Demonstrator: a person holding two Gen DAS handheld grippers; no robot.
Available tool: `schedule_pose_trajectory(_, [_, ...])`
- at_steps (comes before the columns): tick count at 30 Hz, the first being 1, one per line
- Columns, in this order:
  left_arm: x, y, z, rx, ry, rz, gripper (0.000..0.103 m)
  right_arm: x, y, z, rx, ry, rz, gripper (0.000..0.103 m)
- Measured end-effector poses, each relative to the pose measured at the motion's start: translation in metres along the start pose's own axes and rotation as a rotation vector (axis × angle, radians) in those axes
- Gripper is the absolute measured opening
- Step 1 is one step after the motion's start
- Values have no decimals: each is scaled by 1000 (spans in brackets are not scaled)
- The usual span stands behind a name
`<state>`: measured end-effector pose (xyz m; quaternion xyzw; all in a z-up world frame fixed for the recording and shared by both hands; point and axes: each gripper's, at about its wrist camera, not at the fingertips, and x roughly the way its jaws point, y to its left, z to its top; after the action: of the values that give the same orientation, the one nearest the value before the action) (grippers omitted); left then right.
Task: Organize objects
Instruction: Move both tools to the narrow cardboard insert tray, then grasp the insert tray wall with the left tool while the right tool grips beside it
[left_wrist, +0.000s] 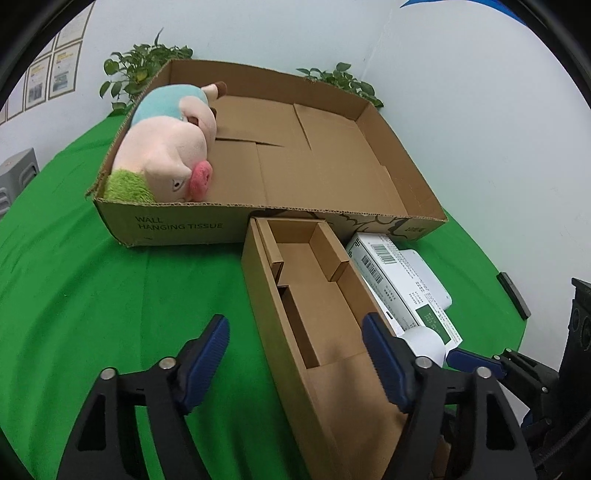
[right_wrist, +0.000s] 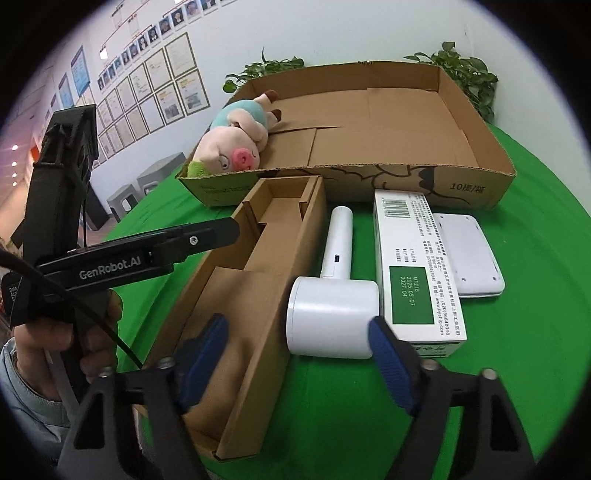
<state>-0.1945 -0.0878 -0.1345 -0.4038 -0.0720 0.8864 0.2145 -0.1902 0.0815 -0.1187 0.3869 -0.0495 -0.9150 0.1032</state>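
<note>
Leafy plants (right_wrist: 469, 79) stand at the far edge of the green table (right_wrist: 535, 229). Framed papers (right_wrist: 147, 96) cover the wall. Grey stools (right_wrist: 147, 184) sit beyond the table's left edge.

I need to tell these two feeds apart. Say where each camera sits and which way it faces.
Left wrist: on the left hand-held gripper, open, facing the narrow cardboard box and big carton.
Right wrist: on the right hand-held gripper, open, facing the white handheld device; left unit beside it.
Shared: plush pig, both boxes.
</note>
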Motion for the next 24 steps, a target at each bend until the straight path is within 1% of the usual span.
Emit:
schedule_pose_trajectory(2, [3,1,-1,-1,3,-22,69,-6,3,1,-12,-18,-39,68])
schedule_pose_trajectory(3, [5,1,-2,0,3,-31,64,-8,3,1,-11,-26,-48,67])
schedule_pose_trajectory(5, [9,0,-7,9,6,-42,60,-13,3,-3,-3,-29,-67,65])
schedule_pose_trajectory(7, [14,2,-11,5,21,-37,57,-13,7,-6,-24,-12,-95,60])
schedule_pose_trajectory(8, [16,5,-12,-15,34,-42,51,-12,8,-3,-33,-3,-99,55])
schedule_pose_trajectory(9, [15,8,-13,-32,39,-43,49,-11,10,0,-40,5,-93,52])
schedule_pose_trajectory(11, [12,12,-12,-50,26,-12,48,-10,11,10,-45,-7,-39,51])
schedule_pose_trajectory(13, [8,16,-10,-78,18,-3,46,-7,13,17,-58,-20,-23,51])
schedule_pose_trajectory(14, [6,16,-10,-89,16,3,45,-4,13,20,-67,-24,-8,48])
schedule_pose_trajectory(16, [2,12,-11,-87,8,36,45,-1,12,22,-74,-23,13,47])
schedule_pose_trajectory(17, [2,9,-11,-86,13,62,45,2,9,23,-76,-26,27,47])
schedule_pose_trajectory(22, [6,-1,-14,-107,38,144,45,16,-3,28,-67,-5,84,47])
schedule_pose_trajectory(24, [4,-4,-13,-107,50,174,41,23,-8,32,-56,10,111,46])
